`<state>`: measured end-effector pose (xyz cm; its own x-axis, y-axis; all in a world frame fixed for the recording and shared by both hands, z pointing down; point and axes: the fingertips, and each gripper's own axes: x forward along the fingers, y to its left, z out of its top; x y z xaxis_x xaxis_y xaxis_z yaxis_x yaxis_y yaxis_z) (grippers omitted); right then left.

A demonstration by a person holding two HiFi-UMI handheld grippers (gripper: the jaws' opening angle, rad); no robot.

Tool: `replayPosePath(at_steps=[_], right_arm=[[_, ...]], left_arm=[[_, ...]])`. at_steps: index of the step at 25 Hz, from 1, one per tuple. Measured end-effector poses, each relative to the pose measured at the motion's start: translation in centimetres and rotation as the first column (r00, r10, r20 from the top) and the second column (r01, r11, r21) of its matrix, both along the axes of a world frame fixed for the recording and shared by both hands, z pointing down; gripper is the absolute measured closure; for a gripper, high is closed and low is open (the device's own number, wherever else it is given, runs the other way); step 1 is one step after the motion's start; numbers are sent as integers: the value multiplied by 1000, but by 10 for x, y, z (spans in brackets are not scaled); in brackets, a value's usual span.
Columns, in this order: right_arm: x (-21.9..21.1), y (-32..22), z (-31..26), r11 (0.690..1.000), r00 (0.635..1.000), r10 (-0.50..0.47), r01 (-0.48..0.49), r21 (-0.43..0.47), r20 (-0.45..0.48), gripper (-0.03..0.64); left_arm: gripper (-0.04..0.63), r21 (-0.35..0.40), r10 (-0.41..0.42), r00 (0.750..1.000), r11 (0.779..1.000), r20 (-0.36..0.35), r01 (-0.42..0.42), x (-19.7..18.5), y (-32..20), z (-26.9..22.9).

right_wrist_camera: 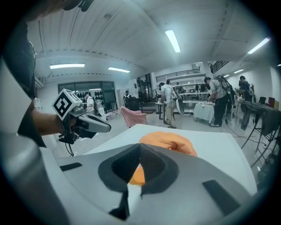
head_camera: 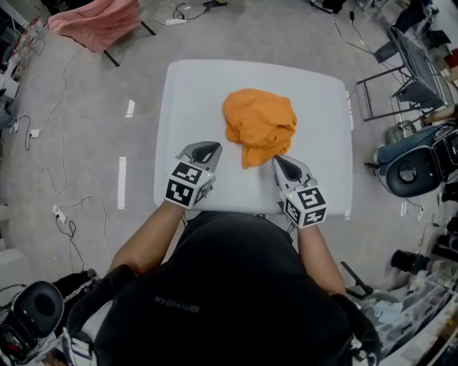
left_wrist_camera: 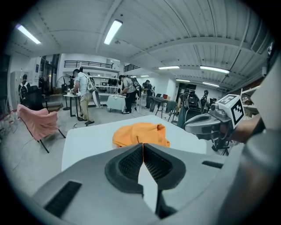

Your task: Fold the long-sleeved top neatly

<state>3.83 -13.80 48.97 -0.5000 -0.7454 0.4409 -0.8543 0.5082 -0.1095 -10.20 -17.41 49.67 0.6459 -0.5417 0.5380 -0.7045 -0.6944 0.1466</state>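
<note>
An orange long-sleeved top (head_camera: pixel 259 125) lies crumpled in a heap at the middle of the white table (head_camera: pixel 186 93). In the left gripper view the top (left_wrist_camera: pixel 140 134) sits just beyond the jaws; in the right gripper view the top (right_wrist_camera: pixel 169 143) lies close ahead, its near edge showing behind the jaws. My left gripper (head_camera: pixel 212 149) is shut and empty, left of the heap's near edge. My right gripper (head_camera: pixel 279 163) is shut and empty, its tip right at the heap's near corner; whether it touches the cloth I cannot tell.
A pink cloth over a chair (head_camera: pixel 96 21) stands on the floor at the far left. Cables (head_camera: pixel 50 179) trail over the floor on the left. A metal rack (head_camera: pixel 401 71) and dark equipment (head_camera: pixel 418 161) stand right of the table. People work at tables (left_wrist_camera: pixel 83 94) in the background.
</note>
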Motion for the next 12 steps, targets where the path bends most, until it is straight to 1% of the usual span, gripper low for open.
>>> replayPosePath(at_steps=[7, 12], right_arm=[[-17, -14, 4, 999, 996, -33, 33, 2, -78, 611], [-38, -35, 8, 996, 986, -87, 89, 7, -140, 592]], left_arm=[[589, 3, -23, 1000, 1000, -15, 23, -11, -3, -1], [589, 1, -72, 997, 997, -13, 72, -30, -4, 3]])
